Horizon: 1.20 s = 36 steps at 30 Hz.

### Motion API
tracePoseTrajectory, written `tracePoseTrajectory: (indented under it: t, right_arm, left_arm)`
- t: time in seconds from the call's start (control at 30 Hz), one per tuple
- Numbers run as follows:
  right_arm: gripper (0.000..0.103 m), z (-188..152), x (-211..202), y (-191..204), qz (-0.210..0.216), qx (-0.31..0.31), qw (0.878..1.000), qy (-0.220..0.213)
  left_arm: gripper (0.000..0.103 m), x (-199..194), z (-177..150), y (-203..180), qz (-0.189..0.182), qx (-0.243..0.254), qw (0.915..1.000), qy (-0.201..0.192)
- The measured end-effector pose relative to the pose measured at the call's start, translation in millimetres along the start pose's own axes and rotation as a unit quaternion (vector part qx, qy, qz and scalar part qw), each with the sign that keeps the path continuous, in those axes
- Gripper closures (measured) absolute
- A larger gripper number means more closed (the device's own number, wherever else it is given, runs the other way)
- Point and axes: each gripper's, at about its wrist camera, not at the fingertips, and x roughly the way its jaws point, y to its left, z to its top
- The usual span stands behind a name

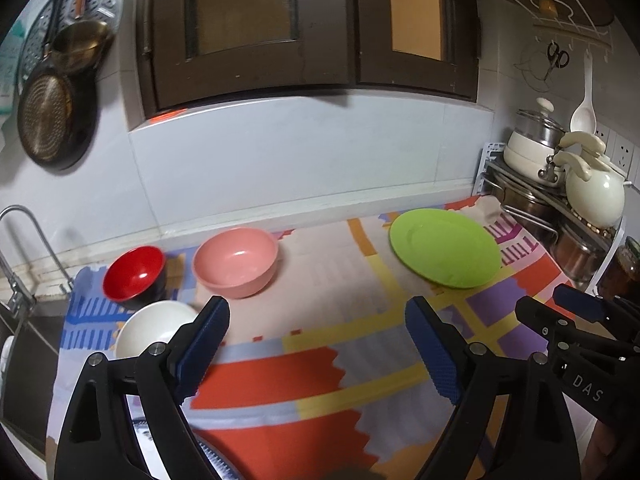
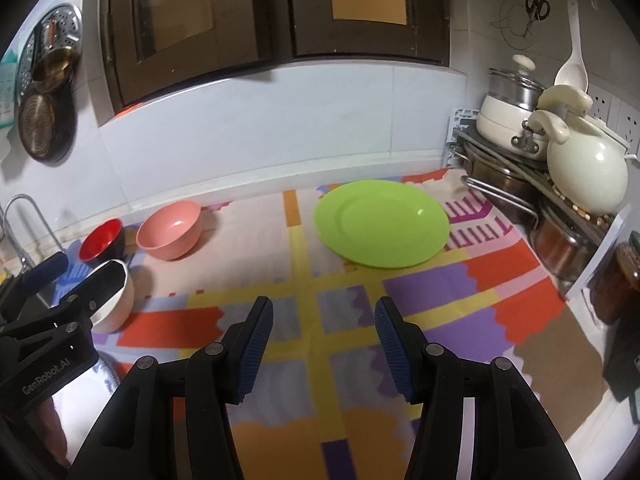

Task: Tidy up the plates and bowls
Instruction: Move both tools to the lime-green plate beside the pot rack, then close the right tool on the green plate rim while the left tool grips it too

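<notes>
A green plate (image 1: 445, 246) lies on the patterned mat at the far right; it also shows in the right wrist view (image 2: 382, 222). A pink bowl (image 1: 236, 260) (image 2: 170, 234), a red bowl (image 1: 135, 275) (image 2: 101, 239) and a white bowl (image 1: 154, 330) (image 2: 116, 300) stand at the left. My left gripper (image 1: 318, 344) is open and empty above the mat, its left finger in front of the white bowl. My right gripper (image 2: 324, 344) is open and empty, hovering in front of the green plate. A patterned plate edge (image 1: 216, 456) shows under the left gripper.
A rack with pots and a cream kettle (image 2: 584, 168) stands at the right. A sink with a tap (image 1: 24, 248) is at the left. Pans (image 1: 46, 120) hang on the left wall. A jar (image 2: 616, 280) stands at the right edge.
</notes>
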Motion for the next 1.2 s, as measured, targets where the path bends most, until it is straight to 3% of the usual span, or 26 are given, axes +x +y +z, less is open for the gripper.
tracePoseTrajectory:
  t: [0.17, 0.57, 0.87, 1.2]
  right_arm:
    - [0.049, 14.3, 9.6, -19.9, 0.006, 0.017, 1.000, -0.004]
    - [0.049, 41.2, 46.6, -69.9, -0.032, 0.050, 0.998, -0.012]
    - [0.049, 63.7, 92.4, -105.2, -0.029, 0.070, 0.997, 0.000]
    - [0.049, 82.6, 153.1, -135.5, -0.037, 0.084, 0.995, 0.024]
  left_arm:
    - [0.013, 17.0, 17.7, -17.1, -0.012, 0.018, 0.9997, 0.006]
    - [0.013, 79.3, 49.2, -56.4, -0.024, 0.043, 0.9985, 0.023]
    - [0.013, 131.9, 72.0, -82.1, -0.033, 0.051, 0.9976, 0.033]
    - [0.013, 197.6, 76.2, -104.0, -0.030, 0.055, 0.9961, 0.062]
